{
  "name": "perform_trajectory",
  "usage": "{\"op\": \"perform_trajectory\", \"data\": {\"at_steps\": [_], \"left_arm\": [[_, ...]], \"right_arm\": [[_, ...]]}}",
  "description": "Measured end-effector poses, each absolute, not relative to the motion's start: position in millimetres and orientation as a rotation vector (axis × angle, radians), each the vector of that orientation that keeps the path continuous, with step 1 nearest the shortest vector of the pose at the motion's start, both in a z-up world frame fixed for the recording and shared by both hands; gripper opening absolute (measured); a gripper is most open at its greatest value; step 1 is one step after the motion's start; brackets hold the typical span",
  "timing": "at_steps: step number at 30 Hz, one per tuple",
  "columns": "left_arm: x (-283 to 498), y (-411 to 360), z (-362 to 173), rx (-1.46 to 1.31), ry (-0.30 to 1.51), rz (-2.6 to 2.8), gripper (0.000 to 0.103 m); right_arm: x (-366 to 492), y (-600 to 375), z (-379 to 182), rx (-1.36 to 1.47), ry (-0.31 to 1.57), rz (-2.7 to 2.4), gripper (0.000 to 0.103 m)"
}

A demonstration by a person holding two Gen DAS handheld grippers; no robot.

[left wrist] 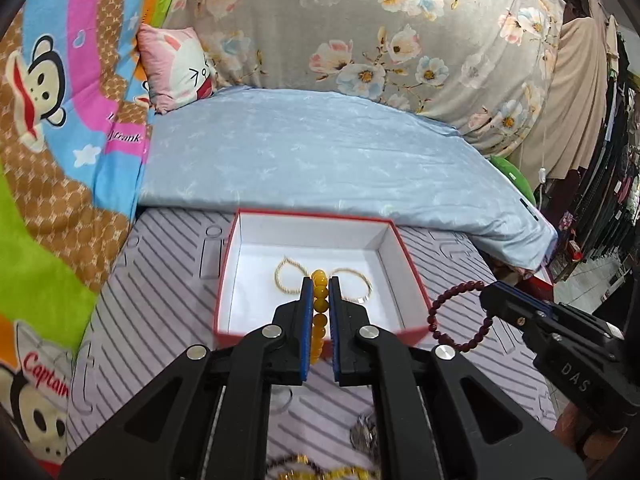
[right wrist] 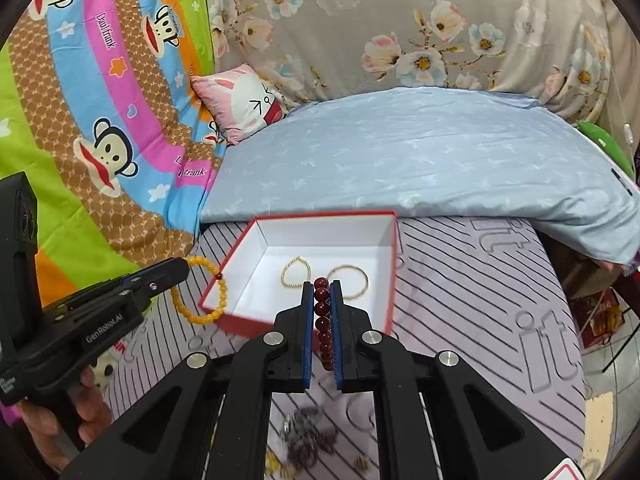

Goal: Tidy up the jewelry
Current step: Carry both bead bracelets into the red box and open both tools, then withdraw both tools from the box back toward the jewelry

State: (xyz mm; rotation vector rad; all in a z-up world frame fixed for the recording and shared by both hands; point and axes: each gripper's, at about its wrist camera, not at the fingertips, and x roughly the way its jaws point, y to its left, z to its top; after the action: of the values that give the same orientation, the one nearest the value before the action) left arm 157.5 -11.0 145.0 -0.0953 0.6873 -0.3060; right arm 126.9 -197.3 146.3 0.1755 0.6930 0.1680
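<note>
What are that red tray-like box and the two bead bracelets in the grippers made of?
The box looks like cardboard: thin straight walls, matte white inside, red outside. The yellow bracelet in the left gripper has glossy, slightly see-through beads, perhaps amber, resin or glass. The dark red bracelet in the right gripper has shiny opaque beads, perhaps polished stone or lacquered wood.

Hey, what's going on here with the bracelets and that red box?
A person is sorting jewelry into a red box on a striped mat, a gripping tool in each hand. The left tool is shut on a yellow bead bracelet, the right tool on a dark red bead bracelet. Both are held near the box, not yet dropped in. Two thin gold bracelets already lie inside it. More jewelry waits on the mat.
</note>
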Motion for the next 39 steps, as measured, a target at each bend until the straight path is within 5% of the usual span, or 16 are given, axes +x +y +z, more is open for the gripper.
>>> {"op": "perform_trajectory", "data": {"at_steps": [17, 19, 21, 23, 39], "left_arm": [[247.2, -10.9, 60.5, -0.129, 0.837, -0.267, 0.008], [245.9, -7.7, 57.0, -0.127, 0.838, -0.254, 0.018], [241.0, -2.9, 58.0, -0.131, 0.823, -0.227, 0.052], [232.2, 4.5, 63.9, -0.14, 0.779, -0.189, 0.065], [146.3, 28.8, 58.0, -0.138, 0.814, -0.135, 0.066]], "right_arm": [[218.1, -172.9, 60.7, 0.189, 0.873, 0.187, 0.01], [217.0, -180.2, 57.8, 0.178, 0.87, 0.142, 0.023], [211.4, -186.8, 61.8, 0.171, 0.843, 0.111, 0.039], [204.3, -192.7, 68.5, 0.168, 0.815, 0.093, 0.043], [107.0, -197.7, 74.7, 0.151, 0.82, 0.077, 0.043]]}}
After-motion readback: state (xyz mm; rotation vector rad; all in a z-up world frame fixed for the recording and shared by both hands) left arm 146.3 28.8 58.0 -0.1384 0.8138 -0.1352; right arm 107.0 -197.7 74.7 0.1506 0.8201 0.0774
